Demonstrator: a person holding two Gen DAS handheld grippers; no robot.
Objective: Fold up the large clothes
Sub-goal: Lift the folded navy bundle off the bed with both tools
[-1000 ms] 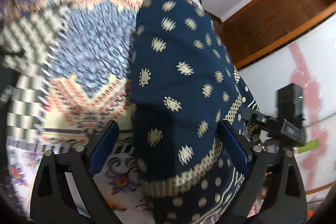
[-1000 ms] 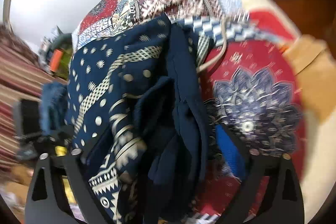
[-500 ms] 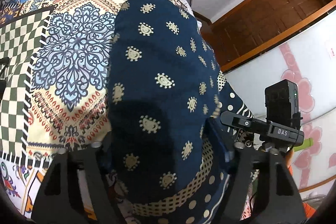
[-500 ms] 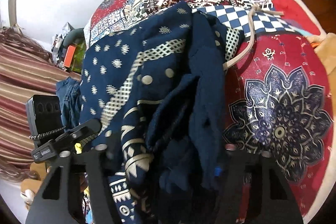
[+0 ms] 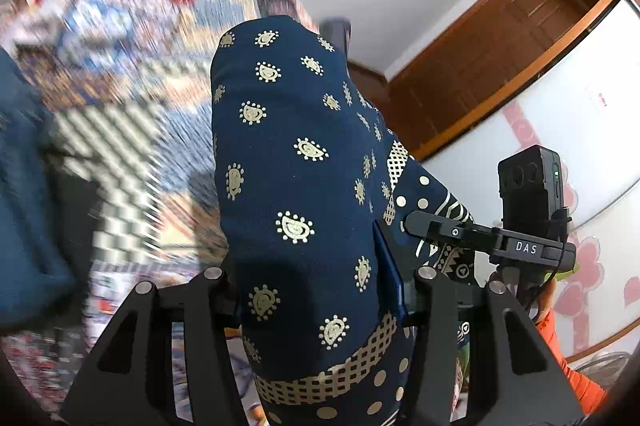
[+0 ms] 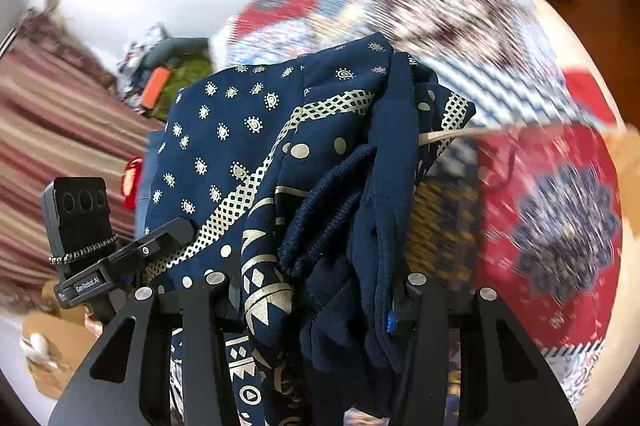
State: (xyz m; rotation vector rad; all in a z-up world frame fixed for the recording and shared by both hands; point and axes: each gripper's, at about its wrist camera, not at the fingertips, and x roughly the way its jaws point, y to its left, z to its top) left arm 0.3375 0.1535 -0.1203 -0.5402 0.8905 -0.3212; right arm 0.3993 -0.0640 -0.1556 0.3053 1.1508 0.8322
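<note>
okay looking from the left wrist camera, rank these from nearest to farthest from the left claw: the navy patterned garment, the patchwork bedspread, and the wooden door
1. Navy patterned garment: clamped in the left claw.
2. Patchwork bedspread: beneath and left, blurred.
3. Wooden door: upper right, by the far wall.

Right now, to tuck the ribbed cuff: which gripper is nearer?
Right. The ribbed cuff sits inside the right gripper; the left gripper grips another fold. Both were just closing on the garment.

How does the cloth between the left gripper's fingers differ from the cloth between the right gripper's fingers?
The left gripper holds one smooth rounded fold of the navy garment; the right gripper holds bunched layers with a ribbed cuff. Left shows small motifs; right shows bands and dots too. Both have just closed on the same cloth.
</note>
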